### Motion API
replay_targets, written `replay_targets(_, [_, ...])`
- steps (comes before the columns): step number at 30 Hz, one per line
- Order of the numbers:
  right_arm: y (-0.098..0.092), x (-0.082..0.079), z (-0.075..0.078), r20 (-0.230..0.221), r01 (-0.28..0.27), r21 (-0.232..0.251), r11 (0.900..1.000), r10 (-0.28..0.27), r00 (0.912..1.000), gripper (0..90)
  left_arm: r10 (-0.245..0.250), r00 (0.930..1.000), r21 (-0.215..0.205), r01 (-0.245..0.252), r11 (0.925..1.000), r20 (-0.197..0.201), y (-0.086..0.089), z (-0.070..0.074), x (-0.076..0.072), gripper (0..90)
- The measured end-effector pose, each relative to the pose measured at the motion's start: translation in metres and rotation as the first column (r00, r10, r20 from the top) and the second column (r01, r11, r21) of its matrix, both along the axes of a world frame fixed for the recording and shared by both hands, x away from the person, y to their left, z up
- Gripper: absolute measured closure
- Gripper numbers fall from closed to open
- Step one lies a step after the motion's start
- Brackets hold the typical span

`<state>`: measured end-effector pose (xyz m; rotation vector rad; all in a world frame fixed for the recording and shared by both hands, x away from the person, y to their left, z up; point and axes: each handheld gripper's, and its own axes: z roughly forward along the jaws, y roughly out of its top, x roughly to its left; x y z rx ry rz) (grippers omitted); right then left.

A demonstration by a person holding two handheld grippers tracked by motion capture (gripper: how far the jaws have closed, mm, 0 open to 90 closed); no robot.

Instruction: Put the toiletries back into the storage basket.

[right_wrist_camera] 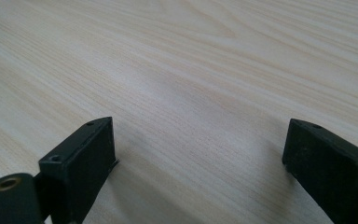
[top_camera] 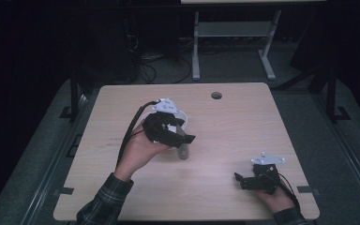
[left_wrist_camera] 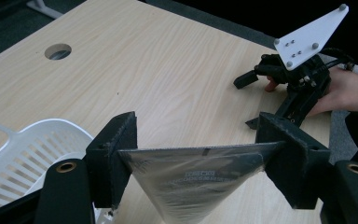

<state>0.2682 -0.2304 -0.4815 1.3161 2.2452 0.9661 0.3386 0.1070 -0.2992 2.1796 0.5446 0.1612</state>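
Note:
My left gripper hangs above the middle of the wooden table, held in a hand. Its jaws are shut on a clear plastic packet with small print, stretched flat between the two pads and tapering downward. The same packet dangles as a greyish shape under that gripper in the high view. A white slatted basket sits just behind and beside the left gripper. My right gripper rests low near the table's front right, jaws wide open over bare wood, a grey three-cornered plate on top.
A round cable hole lies near the table's far edge. Beyond the table stand a desk frame's white legs and tangled cables on a dark floor. The table's right edge is close to the right hand.

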Motion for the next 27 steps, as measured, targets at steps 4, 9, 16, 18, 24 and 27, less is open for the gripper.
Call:
replay_targets(4, [0.0, 0.0, 0.0, 0.0, 0.0, 0.0, 1.0, 0.0, 1.0, 8.6, 0.003, 1.0, 0.0, -0.003, 1.0, 0.007, 0.002, 0.003, 0.001, 29.5])
replay_targets(9, [0.0, 0.0, 0.0, 0.0, 0.0, 0.0, 1.0, 0.0, 1.0, 8.6, 0.007, 0.9999, -0.007, -0.007, 0.9999, 0.009, 0.006, 0.007, 0.003, 29.5])
replay_targets(16, [0.0, 0.0, 0.0, 0.0, 0.0, 0.0, 1.0, 0.0, 1.0, 8.6, 0.019, 0.9997, -0.013, -0.019, 0.9997, 0.016, 0.011, 0.014, 0.004, 29.5])
replay_targets(18, [0.0, 0.0, 0.0, 0.0, 0.0, 0.0, 1.0, 0.0, 1.0, 8.6, 0.022, 0.9996, -0.012, -0.022, 0.9997, 0.018, 0.012, 0.016, 0.004, 29.5])
replay_targets(24, [0.0, 0.0, 0.0, 0.0, 0.0, 0.0, 1.0, 0.0, 1.0, 8.6, 0.034, 0.999, -0.015, -0.033, 0.9993, 0.031, 0.018, 0.024, 0.006, 29.5])
replay_targets(27, [0.0, 0.0, 0.0, 0.0, 0.0, 0.0, 1.0, 0.0, 1.0, 8.6, 0.039, 0.9986, -0.016, -0.038, 0.9991, 0.036, 0.02, 0.027, 0.006, 29.5])
